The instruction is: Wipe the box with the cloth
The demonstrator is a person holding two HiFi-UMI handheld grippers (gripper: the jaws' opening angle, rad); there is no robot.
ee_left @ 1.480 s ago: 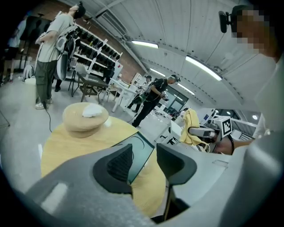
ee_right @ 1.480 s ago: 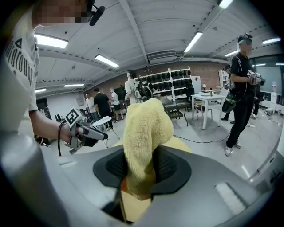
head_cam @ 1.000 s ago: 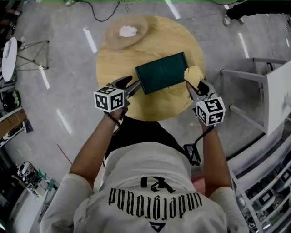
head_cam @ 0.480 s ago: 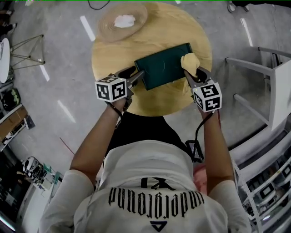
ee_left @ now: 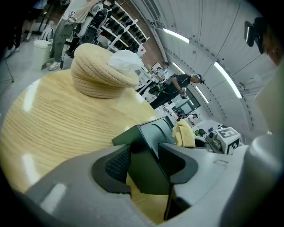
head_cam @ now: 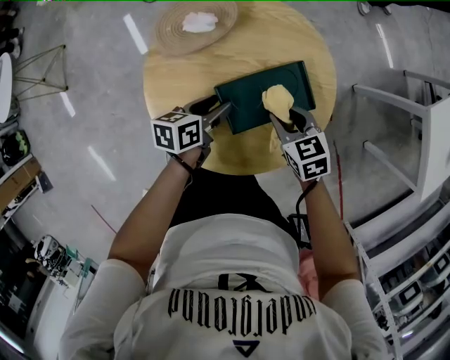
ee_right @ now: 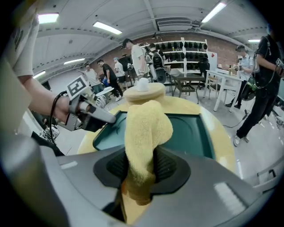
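Beneath and ahead of both claws: a round pale wooden table (head_cam: 176,77). Lying flat on it, between the two claws: a dark green rectangular box (head_cam: 246,111). Beyond the left claw, at the table's far edge: a round woven straw basket (head_cam: 169,36). Left claw (head_cam: 223,111): jaws just now closing, set on the box's near corner, pads against both sides of it. Right claw (head_cam: 288,119): clamped on a yellow terry cloth (head_cam: 278,100), bunched end standing ahead of the jaws and resting on the box's top. Inside the basket, well beyond either claw: a crumpled white wad (head_cam: 200,21).
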